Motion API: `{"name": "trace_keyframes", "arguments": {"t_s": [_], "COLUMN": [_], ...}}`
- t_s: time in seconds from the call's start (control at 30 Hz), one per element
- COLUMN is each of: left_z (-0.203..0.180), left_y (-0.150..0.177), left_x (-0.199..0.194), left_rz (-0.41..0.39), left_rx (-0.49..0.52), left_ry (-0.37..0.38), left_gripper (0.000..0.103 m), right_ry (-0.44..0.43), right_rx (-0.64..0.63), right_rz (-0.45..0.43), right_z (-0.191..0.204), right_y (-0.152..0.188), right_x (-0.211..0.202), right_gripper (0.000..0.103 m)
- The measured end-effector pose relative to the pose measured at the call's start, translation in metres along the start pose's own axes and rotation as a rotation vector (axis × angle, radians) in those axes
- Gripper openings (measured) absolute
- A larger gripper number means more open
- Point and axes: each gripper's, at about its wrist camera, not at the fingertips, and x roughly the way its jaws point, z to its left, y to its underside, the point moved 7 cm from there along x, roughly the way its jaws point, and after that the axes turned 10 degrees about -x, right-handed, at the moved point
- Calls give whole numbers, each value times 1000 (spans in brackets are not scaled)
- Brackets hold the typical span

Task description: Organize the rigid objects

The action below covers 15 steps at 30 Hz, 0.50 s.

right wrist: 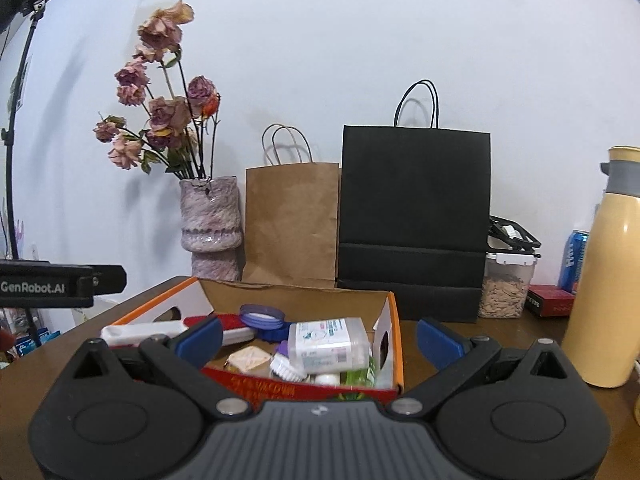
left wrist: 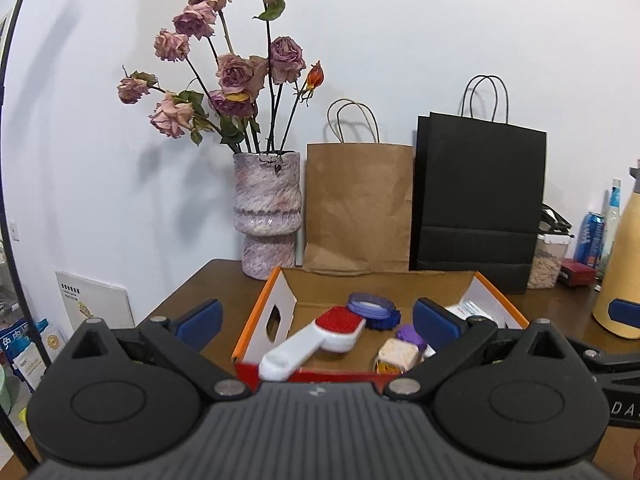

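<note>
Both jaws wide and empty, box (right wrist: 394, 344) of clutter ahead, yellow flask (right wrist: 604, 280) right, bags (right wrist: 414, 216) behind.

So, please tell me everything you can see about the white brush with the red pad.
The lint brush looks like white plastic, with a long rounded handle and an oval head carrying a red, velvety pad. It lies tilted in the open cardboard box, pad facing up, handle resting over the red front wall at the left. Neither tool holds it.
</note>
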Motion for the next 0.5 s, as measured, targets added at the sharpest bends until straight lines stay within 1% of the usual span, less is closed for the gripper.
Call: {"name": "trace_keyframes", "arguments": {"t_s": [0.27,0.5], "left_z": [13,24], "left_y": [15,30], "left_x": [-59,-110], "left_rz": [7,13], "left_rx": [25,51], "left_ry": [-9,-18], "left_gripper": [103,103], "right_ry": [4,12], "right_rx": [3,8], "right_rz": [15,9], "right_z": [13,24], "right_y": [12,20], "right_x": [-59,-113], "right_gripper": [103,103]}}
